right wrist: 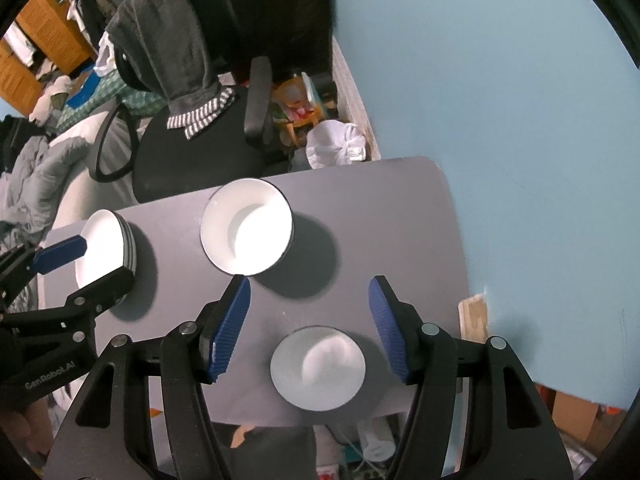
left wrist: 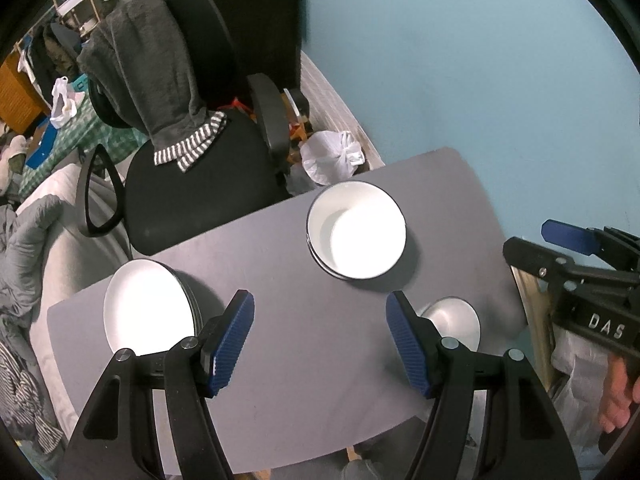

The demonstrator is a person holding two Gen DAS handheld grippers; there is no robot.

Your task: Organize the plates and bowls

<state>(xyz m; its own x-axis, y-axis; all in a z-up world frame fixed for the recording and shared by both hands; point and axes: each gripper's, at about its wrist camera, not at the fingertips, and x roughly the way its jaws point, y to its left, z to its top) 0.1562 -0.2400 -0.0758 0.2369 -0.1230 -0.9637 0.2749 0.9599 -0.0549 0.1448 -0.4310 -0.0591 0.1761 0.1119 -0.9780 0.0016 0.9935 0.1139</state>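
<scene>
A stack of white plates (left wrist: 148, 308) (right wrist: 102, 250) sits at the left end of the grey table (left wrist: 300, 360) (right wrist: 380, 220). A stack of large white bowls (left wrist: 356, 230) (right wrist: 247, 226) stands near the table's far edge. A small white bowl (left wrist: 454, 322) (right wrist: 318, 366) rests near the front right. My left gripper (left wrist: 320, 340) hangs open above bare table between plates and small bowl. My right gripper (right wrist: 310, 328) hangs open above the small bowl, with nothing between its blue pads (right wrist: 230, 328). Each gripper also shows in the other's view: the right gripper (left wrist: 560, 248), the left gripper (right wrist: 80, 264).
A black office chair (left wrist: 192, 168) (right wrist: 192, 140) with a grey towel over its back stands beyond the table. A white plastic bag (left wrist: 332, 156) (right wrist: 336, 144) lies on the floor by the blue wall (left wrist: 480, 60). Bedding and clutter fill the left side. A hand (left wrist: 616, 400) holds the right gripper's handle.
</scene>
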